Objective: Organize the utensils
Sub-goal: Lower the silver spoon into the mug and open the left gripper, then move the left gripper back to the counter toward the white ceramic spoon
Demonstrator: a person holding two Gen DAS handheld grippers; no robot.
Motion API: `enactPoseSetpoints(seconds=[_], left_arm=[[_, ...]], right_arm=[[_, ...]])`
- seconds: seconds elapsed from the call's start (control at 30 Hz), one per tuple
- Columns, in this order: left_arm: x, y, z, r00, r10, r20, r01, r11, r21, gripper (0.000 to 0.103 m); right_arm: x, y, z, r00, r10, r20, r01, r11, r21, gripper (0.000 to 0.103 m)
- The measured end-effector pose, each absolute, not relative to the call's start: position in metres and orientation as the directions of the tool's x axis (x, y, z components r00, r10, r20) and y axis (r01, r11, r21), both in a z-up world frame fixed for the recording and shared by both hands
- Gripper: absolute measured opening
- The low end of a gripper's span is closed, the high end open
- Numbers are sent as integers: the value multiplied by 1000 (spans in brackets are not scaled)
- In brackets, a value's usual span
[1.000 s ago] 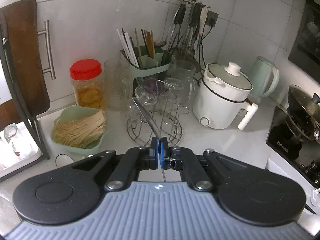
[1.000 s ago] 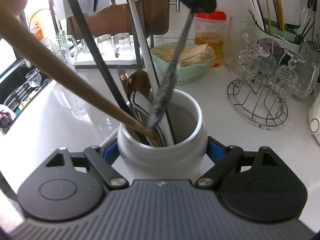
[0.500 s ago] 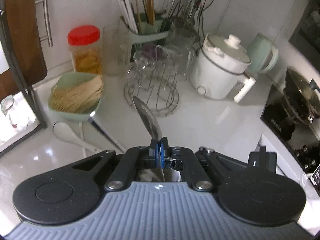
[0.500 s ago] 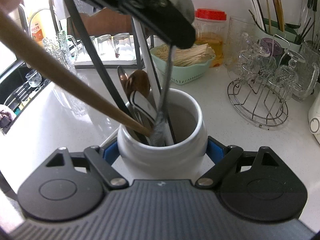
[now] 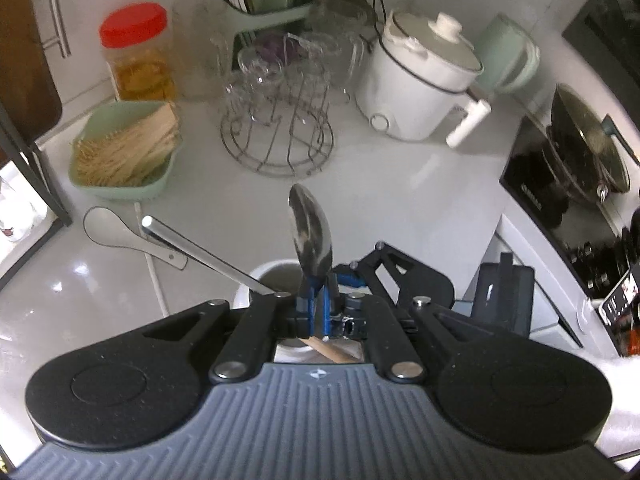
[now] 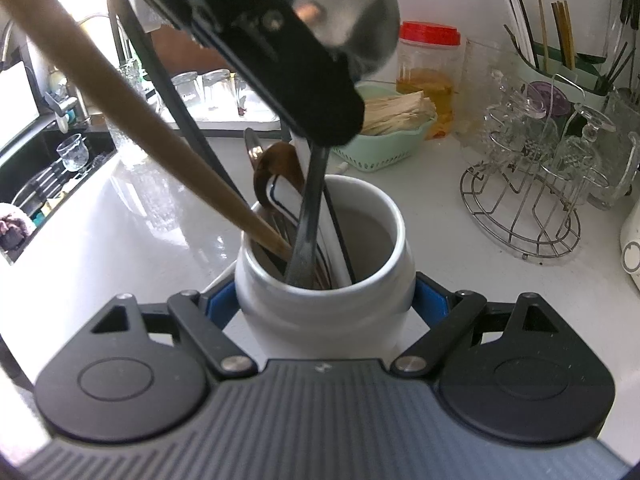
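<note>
My right gripper (image 6: 324, 300) is shut on a white ceramic jar (image 6: 320, 320), its blue pads (image 6: 222, 300) pressing both sides. The jar holds a wooden spoon (image 6: 120, 92), a brown spoon (image 6: 276, 160) and other handles. From above, my left gripper (image 5: 318, 304) is shut on a metal spoon (image 5: 310, 236) just below its bowl. In the right wrist view the spoon's handle (image 6: 310, 208) reaches down inside the jar, and its bowl (image 6: 348, 28) sits above the left gripper's black body (image 6: 280, 52). In the left wrist view the jar's rim (image 5: 264, 276) shows under the fingers.
A white paddle (image 5: 112, 232) lies on the counter. Behind stand a green basket of sticks (image 5: 124, 152), a red-lidded jar (image 5: 138, 52), a wire rack of glasses (image 5: 276, 132), a white cooker (image 5: 416, 84) and a stove with a pan (image 5: 568, 160). A sink (image 6: 48, 176) lies left.
My left gripper has tipped downward over the jar and the metal spoon's handle has sunk deeper inside it. My right gripper and the jar have stayed still.
</note>
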State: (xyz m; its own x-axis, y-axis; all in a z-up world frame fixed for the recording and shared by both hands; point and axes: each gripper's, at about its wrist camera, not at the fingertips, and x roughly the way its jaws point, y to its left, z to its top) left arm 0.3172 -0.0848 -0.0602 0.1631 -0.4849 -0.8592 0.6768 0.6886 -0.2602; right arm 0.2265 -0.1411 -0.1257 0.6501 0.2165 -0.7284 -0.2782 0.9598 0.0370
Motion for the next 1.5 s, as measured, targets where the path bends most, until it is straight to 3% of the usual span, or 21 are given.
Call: enactPoseSetpoints(seconds=[0.37,0.43,0.5,1.07,1.5], left_arm=[[320,-90,-66,96,-491,-866,660,683,-314,7],[320,-88,-64,98,-505,-858,652,684,-328,27],[319,-83,-60,119,-518,-847,640,692,-333,42],[291,-41,-12,381,-562,-734,566,770,-296,42],[269,8,-2,506,-539,-674,469,827,-309,42]], right_arm=[[225,-141,-126,657,219,-721,-276,960,41,91],[225,-141,-126,657,219,-722,-277,960,40,91],[225,-141,-126,657,219,-722,-277,960,40,91],[226,-139,-123,660,195,-725,-256,966,27,91],[227,-145,-123,676,115,-728,-147,989,20,91]])
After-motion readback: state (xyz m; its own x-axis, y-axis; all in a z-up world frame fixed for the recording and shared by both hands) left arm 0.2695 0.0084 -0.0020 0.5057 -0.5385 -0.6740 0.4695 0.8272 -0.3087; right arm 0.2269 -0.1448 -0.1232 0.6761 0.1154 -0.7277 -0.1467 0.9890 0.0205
